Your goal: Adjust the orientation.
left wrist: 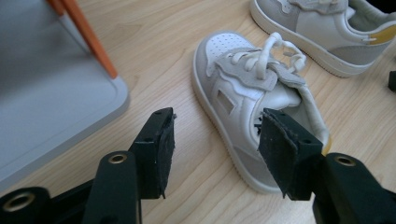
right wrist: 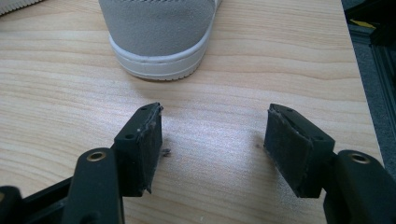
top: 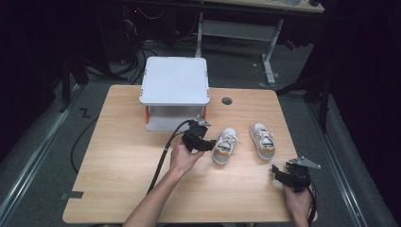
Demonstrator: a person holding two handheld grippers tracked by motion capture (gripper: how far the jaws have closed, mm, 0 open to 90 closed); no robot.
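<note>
Presently our left tool [left wrist: 215, 154], jaws apart and not yet gripping, straddles the heel side of the near shoe [left wrist: 252, 112], which lies just right of the white box [top: 175, 90]; light and soft-walled, we judge it best pinched at the heel collar.

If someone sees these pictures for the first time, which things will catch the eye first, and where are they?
Two small white and grey shoes stand side by side near the middle of the wooden table: the left shoe and the right shoe. The left gripper has open jaws at the left shoe's heel side, not pressing it; the right gripper is open just behind the right shoe's heel. A white box-like stand with orange posts sits at the far edge.
</note>
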